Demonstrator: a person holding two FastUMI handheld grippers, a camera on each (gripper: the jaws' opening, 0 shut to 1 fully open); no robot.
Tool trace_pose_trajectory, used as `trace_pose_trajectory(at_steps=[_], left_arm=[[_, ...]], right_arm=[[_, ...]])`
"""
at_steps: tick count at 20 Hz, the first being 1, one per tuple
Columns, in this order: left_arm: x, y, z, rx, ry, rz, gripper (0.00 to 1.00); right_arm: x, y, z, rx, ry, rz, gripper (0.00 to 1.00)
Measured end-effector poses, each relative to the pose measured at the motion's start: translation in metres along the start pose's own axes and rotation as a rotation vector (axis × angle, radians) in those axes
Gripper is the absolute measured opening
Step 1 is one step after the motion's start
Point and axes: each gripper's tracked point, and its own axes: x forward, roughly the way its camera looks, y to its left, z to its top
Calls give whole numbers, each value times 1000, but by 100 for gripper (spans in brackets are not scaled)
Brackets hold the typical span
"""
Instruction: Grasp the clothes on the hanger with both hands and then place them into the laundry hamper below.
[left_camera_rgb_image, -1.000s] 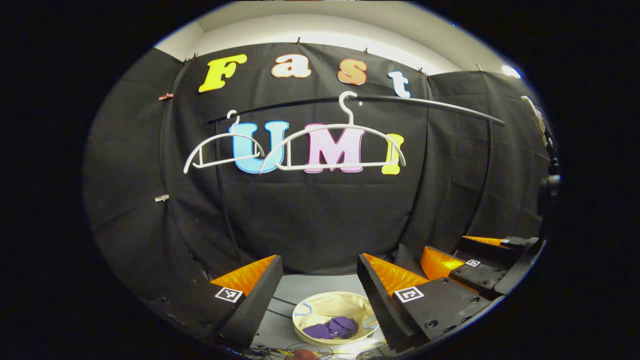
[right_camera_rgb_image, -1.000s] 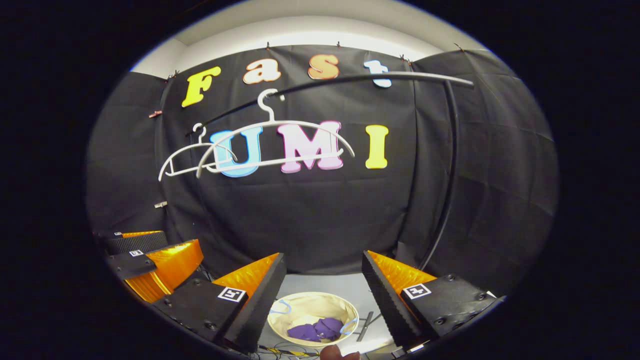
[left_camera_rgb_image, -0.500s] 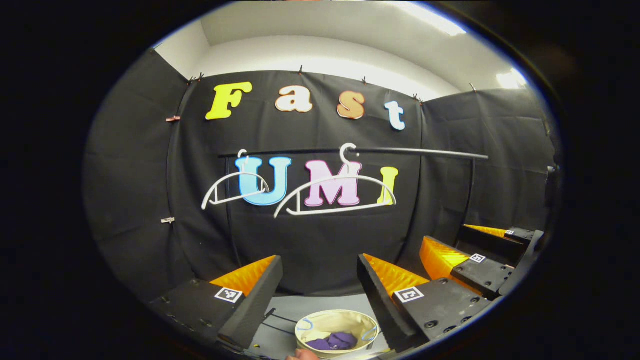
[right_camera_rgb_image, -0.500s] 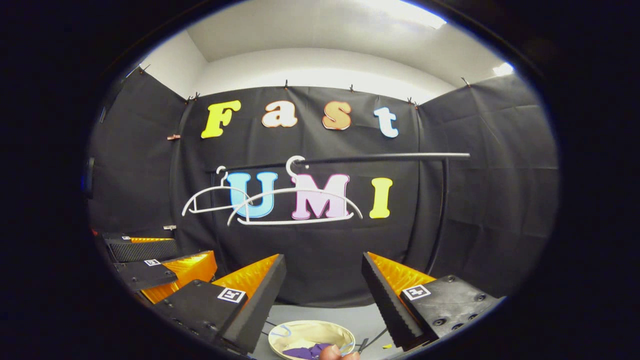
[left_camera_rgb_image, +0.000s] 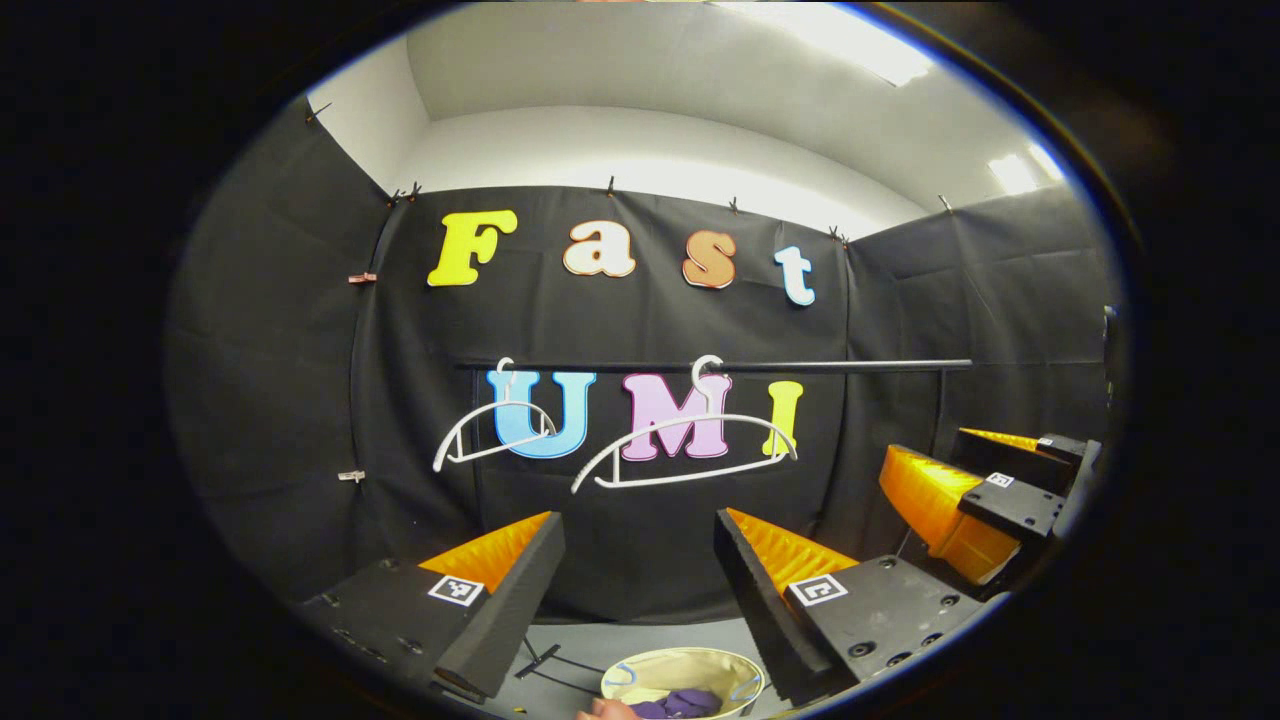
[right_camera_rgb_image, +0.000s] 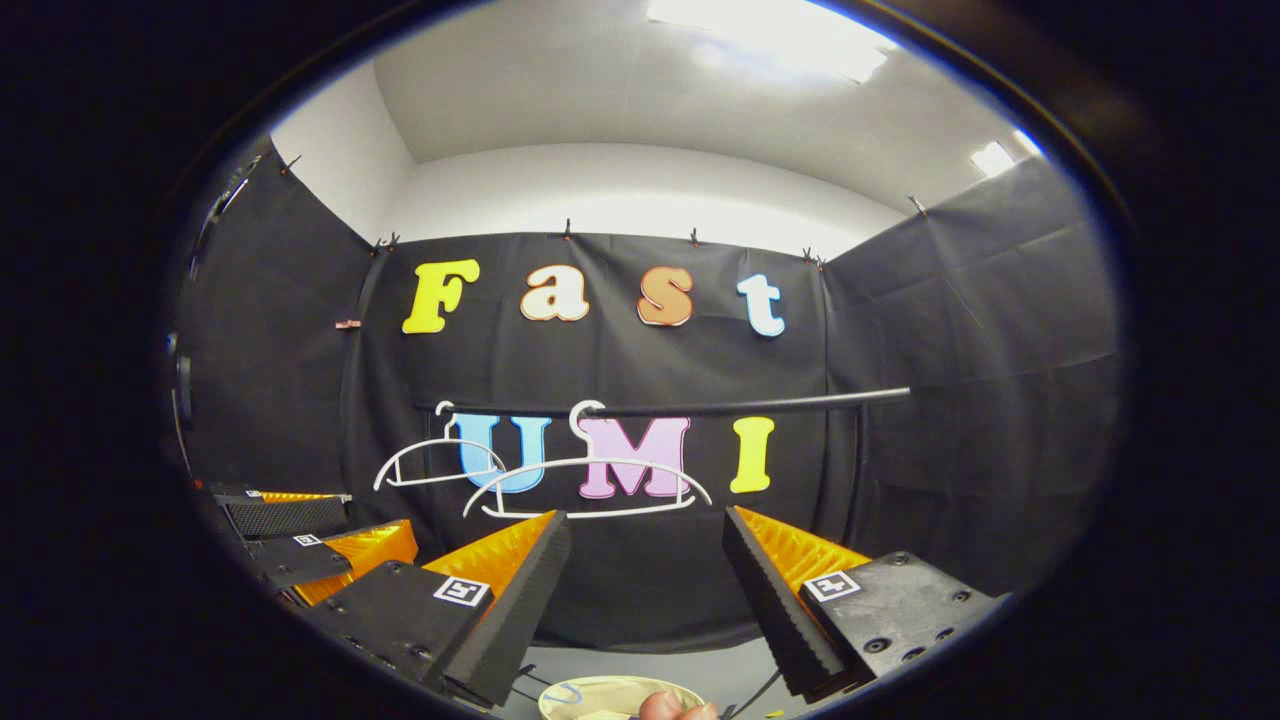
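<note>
Purple clothes in hamper, below spread jaws.

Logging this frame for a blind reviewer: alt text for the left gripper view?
Purple clothes lie in the hamper on the floor, between the open left gripper. Two bare white hangers hang on the rail.

Right gripper fingers spread, empty. Two bare white hangers on black rail. Hamper rim below. Left gripper at left.
</note>
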Motion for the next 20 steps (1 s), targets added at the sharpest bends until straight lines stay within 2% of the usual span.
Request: trace_pose_trajectory(at_steps=[1, 2, 3, 4, 5, 7, 9, 10, 12, 13, 14, 20], left_arm=[[-1, 0, 3, 0, -7, 0, 92], [-3, 0, 6, -1, -16, 0, 95], [-4, -1, 9, -4, -19, -4, 95], [-5, -2, 9, -7, -19, -7, 92], [-6, -3, 10, -11, -19, -10, 95], [-8, -2, 14, -9, -19, -9, 92], [-10, -1, 14, 1, -16, -7, 95], [-11, -1, 14, 5, -18, -7, 95], [-11, -3, 12, 4, -7, -13, 92], [-12, -4, 11, 2, -2, -15, 95], [-12, -6, 11, 2, 1, -18, 95], [-13, -11, 12, 2, 1, -20, 95]], right_arm=[[-1, 2, 5, 6, -10, 2, 94], [-1, 4, 6, 9, -11, 5, 98], [-1, 5, 5, 9, -7, 8, 94], [-1, 6, 4, 9, -2, 9, 98], [-2, 6, 5, 9, 0, 9, 98], [-4, 6, 8, 9, -8, 6, 98], [-4, 5, 11, 13, -14, 1, 98], [-5, 5, 13, 16, -18, -2, 94], [-7, 3, 16, 18, -26, -5, 100], [-7, 3, 16, 17, -24, -4, 100], [-7, 3, 16, 16, -24, -4, 98], [-8, -2, 15, 21, -19, -7, 98]])
